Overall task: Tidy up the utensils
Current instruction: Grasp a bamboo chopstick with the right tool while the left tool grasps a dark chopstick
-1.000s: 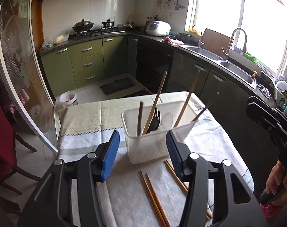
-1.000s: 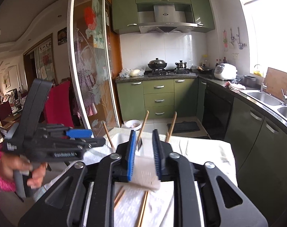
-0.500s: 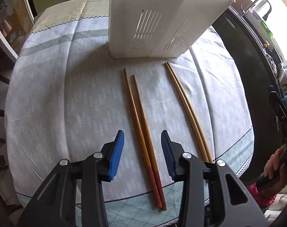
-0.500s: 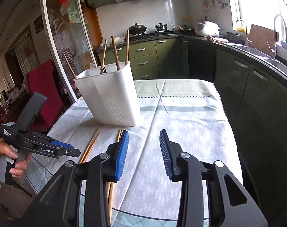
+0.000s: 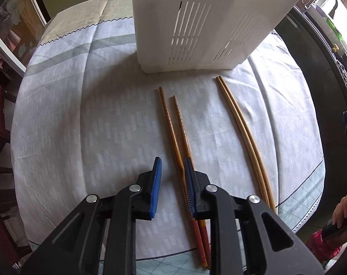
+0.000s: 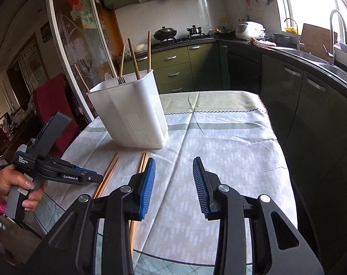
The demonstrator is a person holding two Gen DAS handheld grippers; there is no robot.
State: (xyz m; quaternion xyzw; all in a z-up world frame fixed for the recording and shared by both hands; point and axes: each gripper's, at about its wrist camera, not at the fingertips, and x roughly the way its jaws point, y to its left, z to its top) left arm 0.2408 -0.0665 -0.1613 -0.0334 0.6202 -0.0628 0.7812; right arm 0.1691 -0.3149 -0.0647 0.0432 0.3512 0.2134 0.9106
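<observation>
A white slotted utensil holder (image 5: 205, 23) stands on the clothed table and holds several chopsticks and a fork (image 6: 122, 78). Two pairs of chopsticks lie flat in front of it: a dark pair with red handles (image 5: 178, 128) and a pale pair (image 5: 244, 133). My left gripper (image 5: 172, 174) is low over the dark pair, jaws part open, the right pad (image 5: 189, 183) against the sticks. My right gripper (image 6: 173, 178) is open and empty above the cloth, right of the pale pair (image 6: 142, 162). The left gripper also shows in the right wrist view (image 6: 59, 171).
The table has a pale blue-grey cloth (image 5: 82, 126) with its front edge close under the left gripper. A red chair (image 6: 52, 98) stands at the left. Dark kitchen cabinets (image 6: 310, 105) and a sink counter run along the right.
My left gripper dropped closer to the dark chopsticks and its jaws narrowed around them. My right gripper, shut a second ago near the holder, has opened and pulled back.
</observation>
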